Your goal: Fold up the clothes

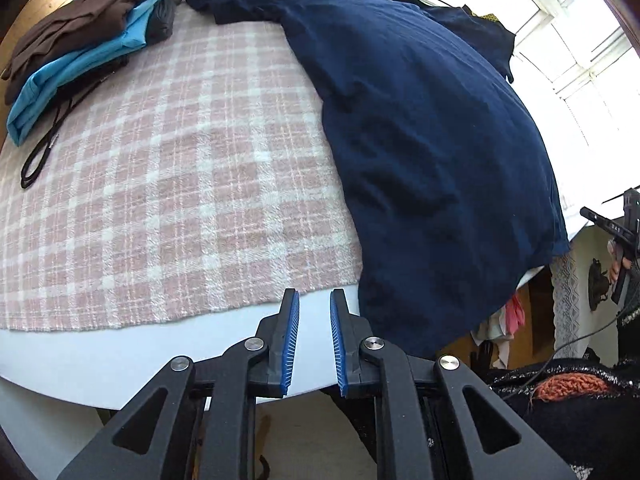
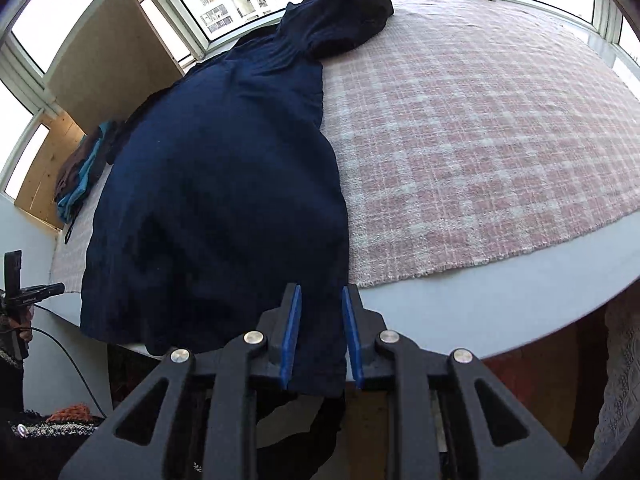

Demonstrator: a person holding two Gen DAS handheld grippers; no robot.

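I have the long navy-blue cotton garment (image 1: 420, 140) spread lengthwise across the pink-and-white checked fleece blanket (image 1: 160, 184) on the pale round worktop (image 1: 120, 356), its near hem hanging over the worktop's front edge. My left gripper (image 1: 314, 340) sits just beside the hem's left corner with its blue-padded fingers (image 1: 291, 336) parted a little and holding nothing. My right gripper (image 2: 320, 336) is at the hem's right corner; its fingers are parted too, the cloth shows in the gap between them, but I judge they have not closed on it.

To do this step well, I would take both hem corners at the same height, pinch only the top layer's edge, and keep the hem taut between the grippers before carrying it up toward the collar end. The folded pile of brown, turquoise and dark clothes (image 1: 84, 40) at the far left is well apart and should stay undisturbed.
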